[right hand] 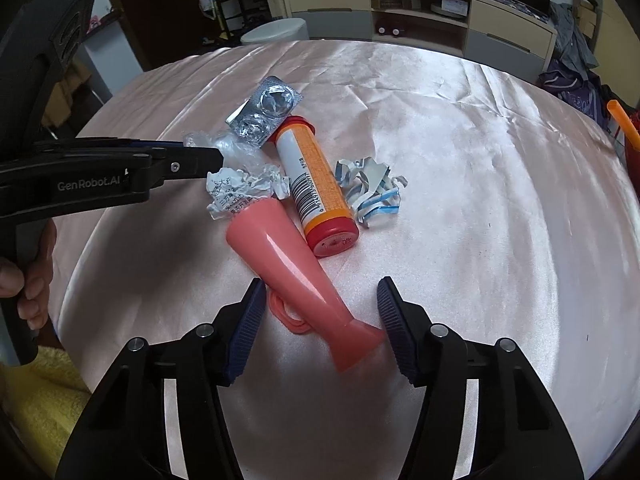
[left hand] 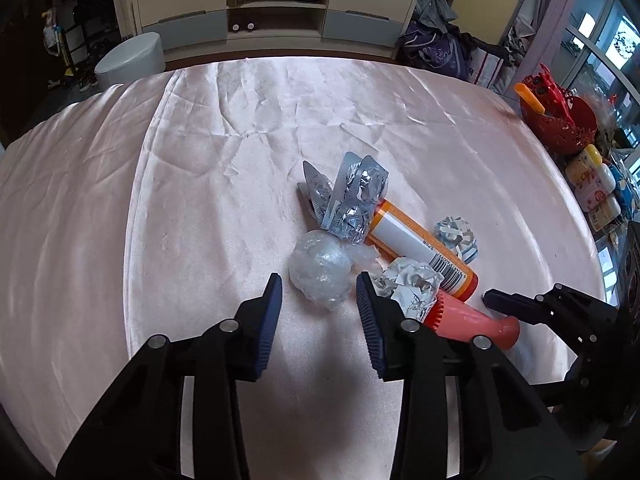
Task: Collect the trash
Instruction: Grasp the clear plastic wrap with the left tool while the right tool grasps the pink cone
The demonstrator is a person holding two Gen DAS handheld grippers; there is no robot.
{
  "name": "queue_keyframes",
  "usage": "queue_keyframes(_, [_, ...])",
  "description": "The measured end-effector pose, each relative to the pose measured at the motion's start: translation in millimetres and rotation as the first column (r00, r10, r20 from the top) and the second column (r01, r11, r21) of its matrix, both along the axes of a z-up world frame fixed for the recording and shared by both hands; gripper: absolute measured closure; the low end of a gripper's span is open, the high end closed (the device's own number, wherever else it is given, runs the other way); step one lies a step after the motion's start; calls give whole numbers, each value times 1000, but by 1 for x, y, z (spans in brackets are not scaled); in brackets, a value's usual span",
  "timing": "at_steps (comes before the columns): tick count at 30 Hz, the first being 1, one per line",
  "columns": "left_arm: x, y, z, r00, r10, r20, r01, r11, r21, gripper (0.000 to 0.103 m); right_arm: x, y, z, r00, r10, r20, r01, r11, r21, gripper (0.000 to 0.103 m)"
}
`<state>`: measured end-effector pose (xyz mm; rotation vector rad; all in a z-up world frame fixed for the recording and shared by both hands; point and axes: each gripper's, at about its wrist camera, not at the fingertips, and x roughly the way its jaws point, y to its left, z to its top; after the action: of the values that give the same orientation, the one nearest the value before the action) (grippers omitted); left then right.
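Note:
A trash pile lies on the pink satin cloth [left hand: 200, 200]. It holds a clear plastic ball [left hand: 320, 270], silver blister packs [left hand: 348, 196], an orange-and-white tube [left hand: 420, 246], crumpled printed paper [left hand: 412, 284], a blue-white paper wad [left hand: 458, 238] and a pink squeeze tube [right hand: 296, 272]. My left gripper [left hand: 318, 294] is open, its jaws on either side of the plastic ball's near edge. My right gripper [right hand: 320, 300] is open, its jaws on either side of the pink tube's flat end. The left gripper also shows in the right wrist view [right hand: 200, 156].
A red basket [left hand: 560, 116] and small bottles [left hand: 592, 184] sit at the table's right edge. A grey stool [left hand: 132, 60] and a TV cabinet [left hand: 276, 12] stand beyond the far edge. A yellow towel [right hand: 36, 392] lies at the near left.

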<state>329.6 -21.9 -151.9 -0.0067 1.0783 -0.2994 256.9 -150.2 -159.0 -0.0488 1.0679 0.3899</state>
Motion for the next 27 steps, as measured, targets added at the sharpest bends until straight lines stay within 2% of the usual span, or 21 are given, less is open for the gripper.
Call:
queue_keyframes(1, [1,0,0,1000,-6,1,6,1000,-2,82,-1,1,0,1000,6,-1,-6,1000,7,50])
queue_keyframes(5, [-1,-3,2,1000,-21,15,21,1000,4,94,-5,4,2,999,44,-20,-43,997,70,75])
queue_keyframes(9, [-10,-3,9,999,-25,32,25,1000,4,98,-13,8,3,998,53,-32,-50,996,79,78])
queue_keyframes(14, [-35,-1,24,998,-30,62,29,999,16,99,-27,8,11,998,53,-30,-50,993,105,78])
queue_keyframes(27, [-130,13,46,994,8,110,-10,1000,16,99,-97,0,30,999,15,-30,-12,995,94,78])
